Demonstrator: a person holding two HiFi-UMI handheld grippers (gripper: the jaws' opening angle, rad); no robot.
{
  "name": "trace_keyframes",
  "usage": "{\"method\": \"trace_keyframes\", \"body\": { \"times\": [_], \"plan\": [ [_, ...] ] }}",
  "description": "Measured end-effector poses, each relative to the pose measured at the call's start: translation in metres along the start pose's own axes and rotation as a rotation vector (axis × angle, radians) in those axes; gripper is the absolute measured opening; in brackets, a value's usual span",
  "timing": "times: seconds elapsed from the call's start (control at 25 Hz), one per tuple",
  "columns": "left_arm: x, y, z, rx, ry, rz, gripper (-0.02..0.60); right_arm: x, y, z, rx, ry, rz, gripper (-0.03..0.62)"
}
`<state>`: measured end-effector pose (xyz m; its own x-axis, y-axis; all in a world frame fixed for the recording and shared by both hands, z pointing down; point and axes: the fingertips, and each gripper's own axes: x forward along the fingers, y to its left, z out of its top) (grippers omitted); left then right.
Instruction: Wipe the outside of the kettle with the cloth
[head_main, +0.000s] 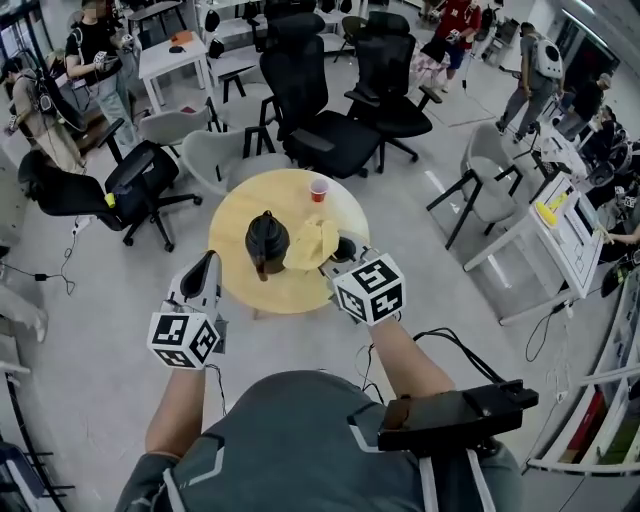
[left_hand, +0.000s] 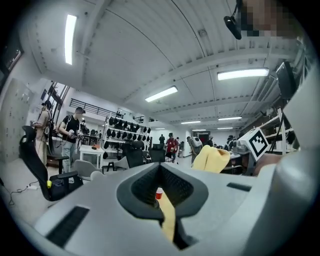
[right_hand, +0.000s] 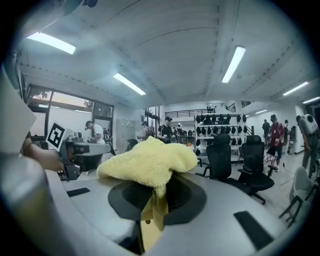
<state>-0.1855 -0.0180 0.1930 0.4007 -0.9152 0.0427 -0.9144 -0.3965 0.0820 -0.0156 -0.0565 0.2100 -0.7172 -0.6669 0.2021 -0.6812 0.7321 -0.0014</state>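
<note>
The right gripper (right_hand: 154, 202) pinches a bunched yellow cloth (right_hand: 147, 160).

Grey-green T-shirt (head_main: 290, 430); pale grey left gripper (head_main: 207, 265), right gripper (head_main: 332, 258); black-and-white marker cubes (head_main: 185, 338)

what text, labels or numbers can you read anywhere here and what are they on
No readable text anywhere.
The left marker cube and right marker cube: black-and-white square patterns only, no letters.
No label shows on the kettle, cloth or red cup.
The screens at far right: too small to read.
</note>
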Motion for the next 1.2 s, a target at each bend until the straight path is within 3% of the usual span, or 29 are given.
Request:
{"method": "trace_keyframes", "body": {
  "times": [0.4, 1.2],
  "plan": [
    [-0.022, 0.018, 0.028, 0.058, -0.029, 0.071, 0.009, -0.023, -0.005, 0.046, -0.084, -0.098, -0.049, 0.063],
    [-0.018, 0.012, 0.032, 0.057, -0.055, 0.093, 0.009, -0.033, -0.019, 0.043, -0.089, -0.092, -0.072, 0.063]
  ]
}}
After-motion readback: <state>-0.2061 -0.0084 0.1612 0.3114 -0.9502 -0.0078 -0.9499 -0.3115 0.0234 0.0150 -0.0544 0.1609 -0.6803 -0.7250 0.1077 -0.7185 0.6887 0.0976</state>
